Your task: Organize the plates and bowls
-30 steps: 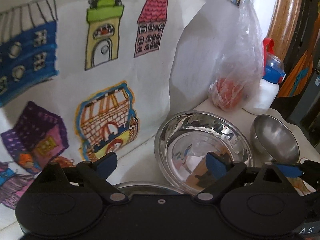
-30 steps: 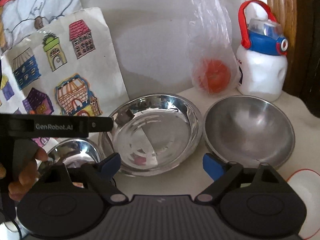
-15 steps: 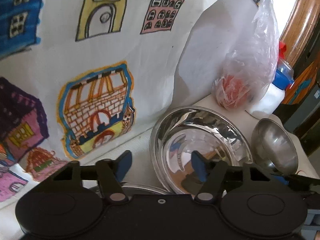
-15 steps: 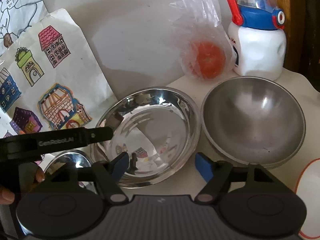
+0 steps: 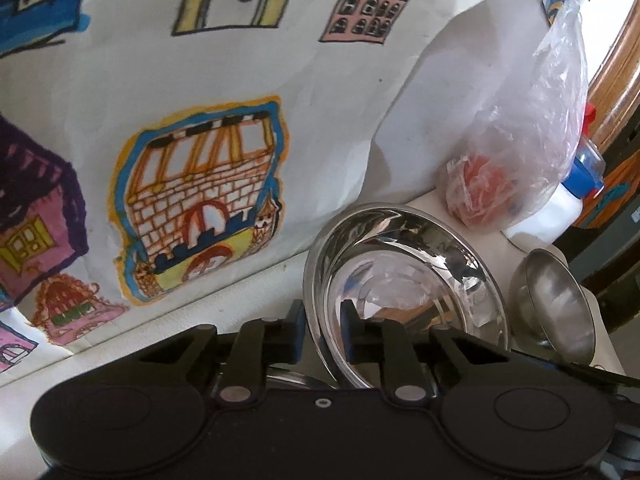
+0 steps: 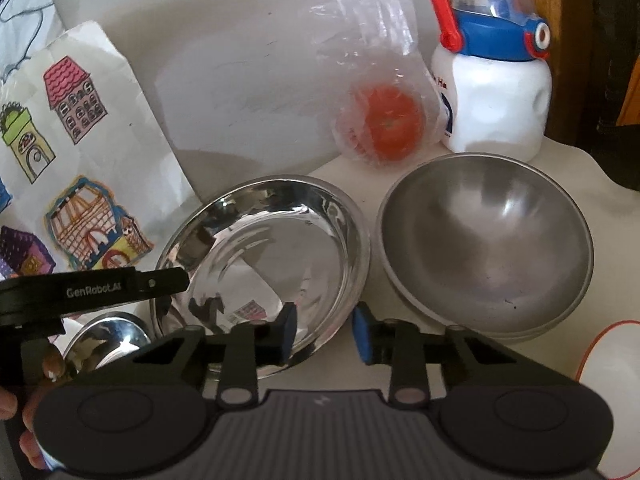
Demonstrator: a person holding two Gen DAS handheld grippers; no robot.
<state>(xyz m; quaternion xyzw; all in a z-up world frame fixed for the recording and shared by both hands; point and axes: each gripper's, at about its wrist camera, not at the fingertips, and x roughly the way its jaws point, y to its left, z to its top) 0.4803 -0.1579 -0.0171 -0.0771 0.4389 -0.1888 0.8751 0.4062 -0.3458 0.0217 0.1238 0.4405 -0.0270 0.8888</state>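
The left gripper [image 5: 322, 330] has its jaws clamped on the near rim of the shiny steel plate [image 5: 404, 280], 1 pad outside and 1 inside. The right gripper's [image 6: 322, 334] jaws straddle the same plate's [image 6: 272, 256] opposite rim, narrowed but with a gap. The matte bowl [image 6: 486, 240] sits on the bench [image 6: 576, 168], right of those jaws.

Left gripper [image 5: 322, 334] fingers nearly closed; right gripper [image 6: 325, 334] fingers partly apart.

"GenRobot.AI" stands on the left gripper [image 6: 168, 282] (white lettering).
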